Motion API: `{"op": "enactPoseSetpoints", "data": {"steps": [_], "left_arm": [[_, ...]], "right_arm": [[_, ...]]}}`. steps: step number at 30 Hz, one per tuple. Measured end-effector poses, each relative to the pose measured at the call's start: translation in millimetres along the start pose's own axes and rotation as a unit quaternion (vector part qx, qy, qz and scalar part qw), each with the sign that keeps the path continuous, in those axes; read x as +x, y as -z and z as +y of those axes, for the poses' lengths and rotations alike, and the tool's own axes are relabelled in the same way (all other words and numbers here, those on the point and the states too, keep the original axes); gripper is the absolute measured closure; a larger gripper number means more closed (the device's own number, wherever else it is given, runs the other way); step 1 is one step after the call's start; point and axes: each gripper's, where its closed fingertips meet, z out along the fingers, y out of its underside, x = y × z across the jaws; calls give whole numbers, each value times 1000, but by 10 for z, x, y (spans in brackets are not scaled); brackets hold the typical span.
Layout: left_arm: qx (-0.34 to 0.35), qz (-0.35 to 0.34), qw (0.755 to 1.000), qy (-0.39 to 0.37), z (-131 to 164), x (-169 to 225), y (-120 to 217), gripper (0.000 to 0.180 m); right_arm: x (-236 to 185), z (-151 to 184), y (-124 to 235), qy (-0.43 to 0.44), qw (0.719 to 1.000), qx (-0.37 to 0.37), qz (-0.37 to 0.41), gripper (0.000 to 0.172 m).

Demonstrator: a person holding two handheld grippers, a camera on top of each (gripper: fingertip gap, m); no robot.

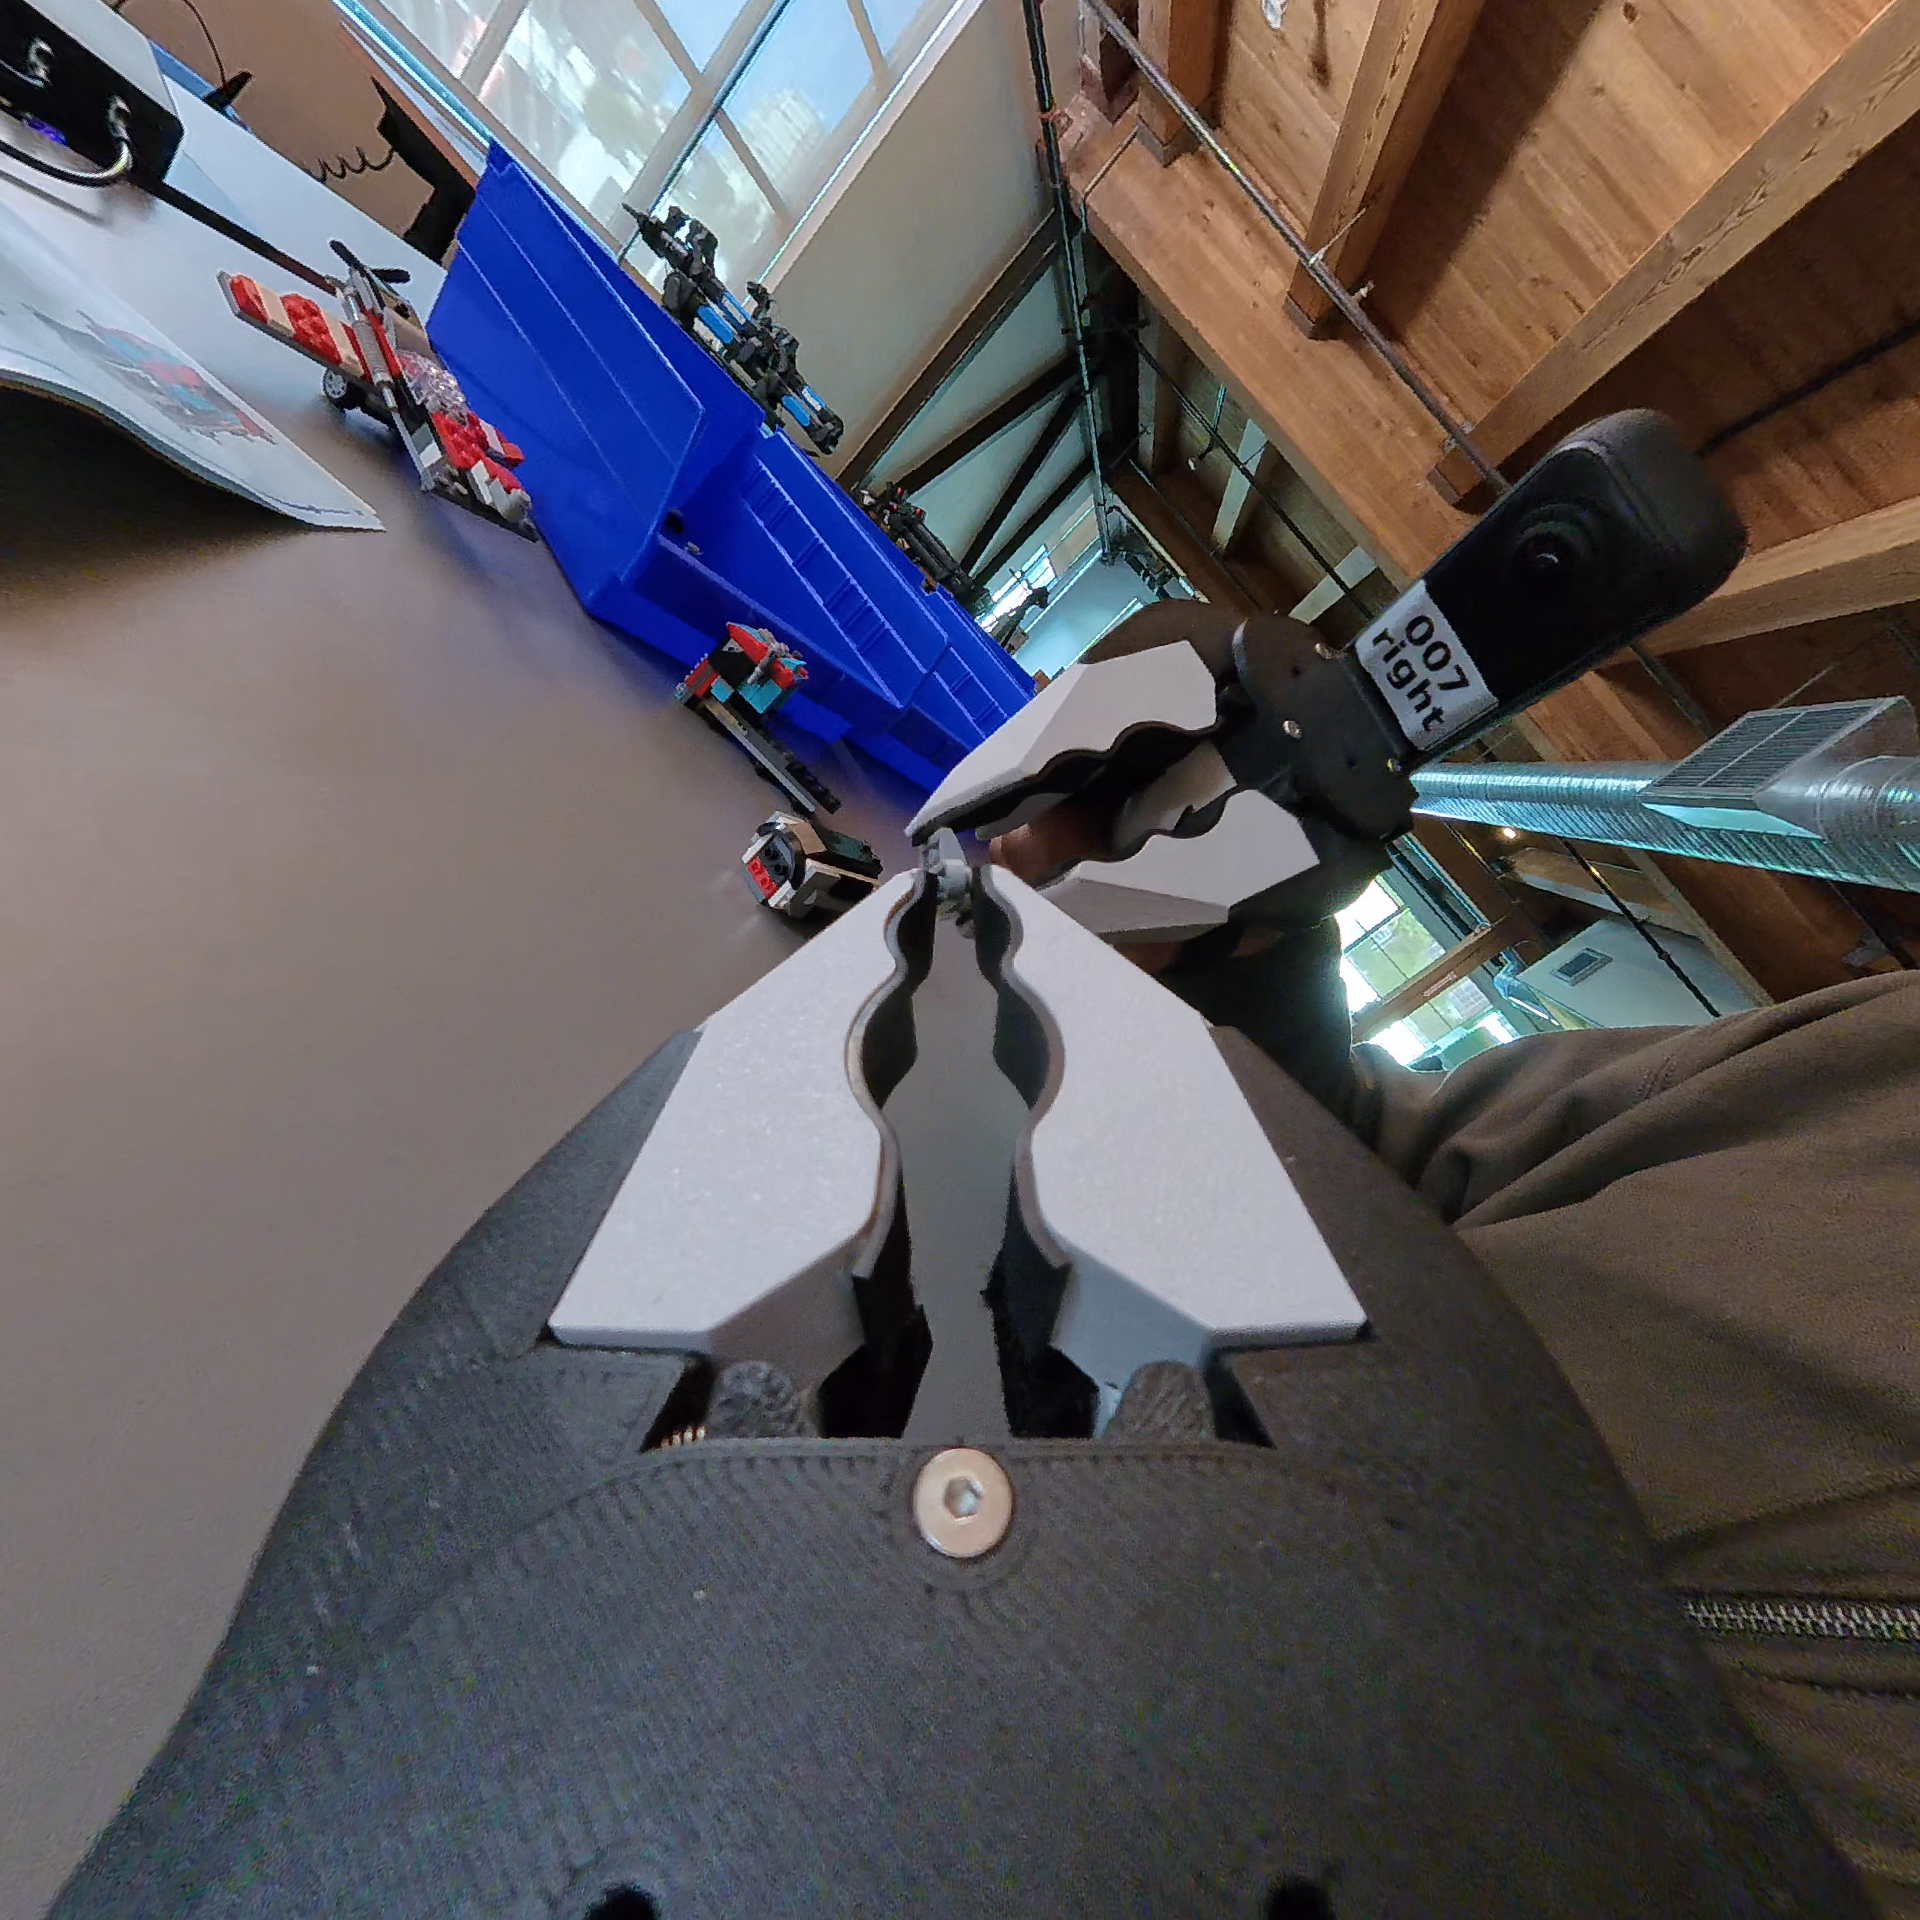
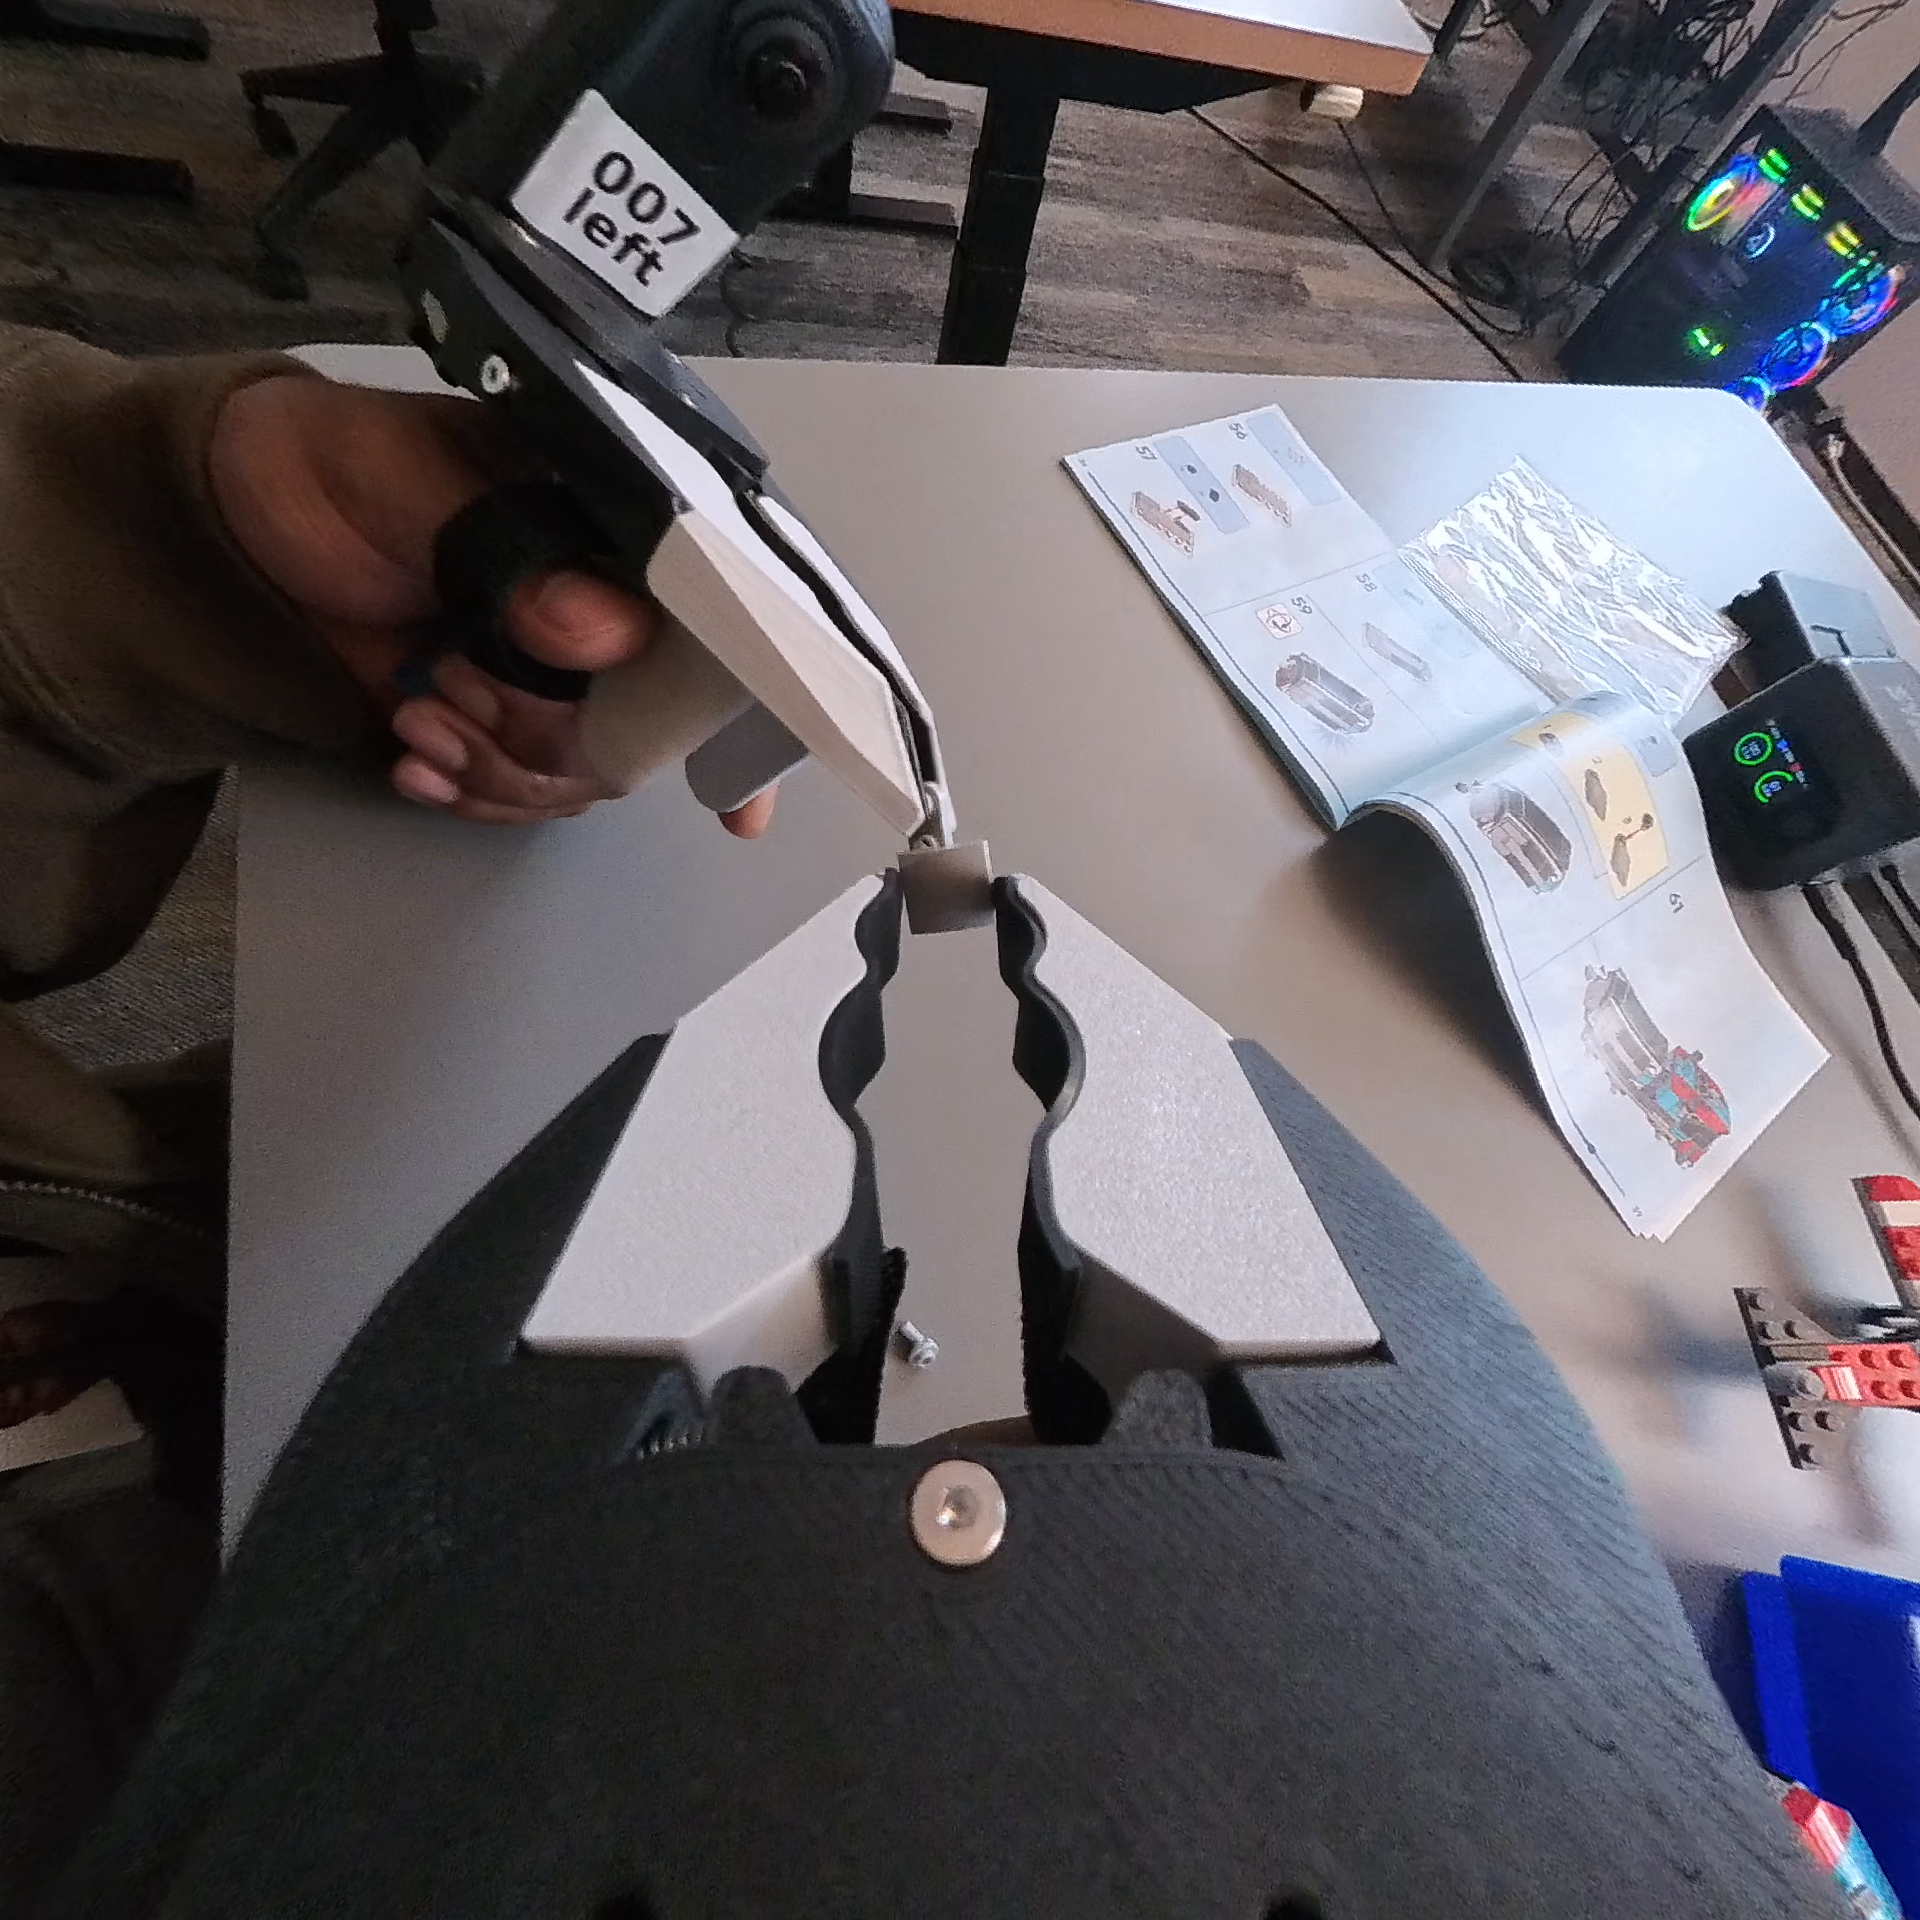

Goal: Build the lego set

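Both grippers meet tip to tip above a grey table (image 2: 436, 987), mid-frame in each wrist view.

Right gripper (image 2: 943, 891): jaws part-way closed, black pads pressed on either side of a small grey square brick piece (image 2: 943, 894), held clear of the tabletop at the centre of the right wrist view.

Left gripper (image 1: 951, 896): jaws nearly closed, pinching a small light grey pin-like part (image 1: 948, 881) at the very tips. In the right wrist view that part (image 2: 932, 816) comes down from upper left and touches the top edge of the square piece. A hand (image 2: 416, 623) grips the left tool's handle at mid-left of that frame.

Around them, right wrist view: open instruction booklet (image 2: 1455, 748) at right, crinkled clear plastic bag (image 2: 1558, 582) lying on it, a black device with a lit screen (image 2: 1808, 769) at the right edge, a red and grey brick assembly (image 2: 1849, 1361) at lower right, and a tiny loose grey piece (image 2: 916, 1348) on the table seen between the right fingers.

Left wrist view: blue bins (image 1: 644, 416) across the upper middle, a red and white brick model (image 1: 416, 395) at upper left, a smaller teal and red build (image 1: 748, 675) just beside the bins, and a small grey and red block (image 1: 800, 873) on the table close left of the fingertips.
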Motion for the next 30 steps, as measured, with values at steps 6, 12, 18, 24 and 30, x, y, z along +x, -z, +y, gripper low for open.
{"op": "enactPoseSetpoints", "data": {"steps": [6, 12, 18, 24, 30], "left_arm": [[2, 5, 1000, -1, -7, 20, 7, 172], [2, 6, 1000, -2, -3, 22, 6, 172], [1, 11, 1000, -9, 2, 46, 8, 171], [0, 15, 1000, -12, 4, 64, 11, 171], [2, 21, 1000, -13, 1, 80, 17, 171]], "right_arm": [[-10, -7, -18, 8, 1000, -1, 6, 152], [-11, -6, -20, 12, 1000, 1, 11, 153], [-22, -10, -16, 16, 1000, 3, 15, 153], [-32, -20, -6, 19, 1000, 5, 16, 153], [-42, -39, 2, 13, 1000, 12, 12, 153]]}}
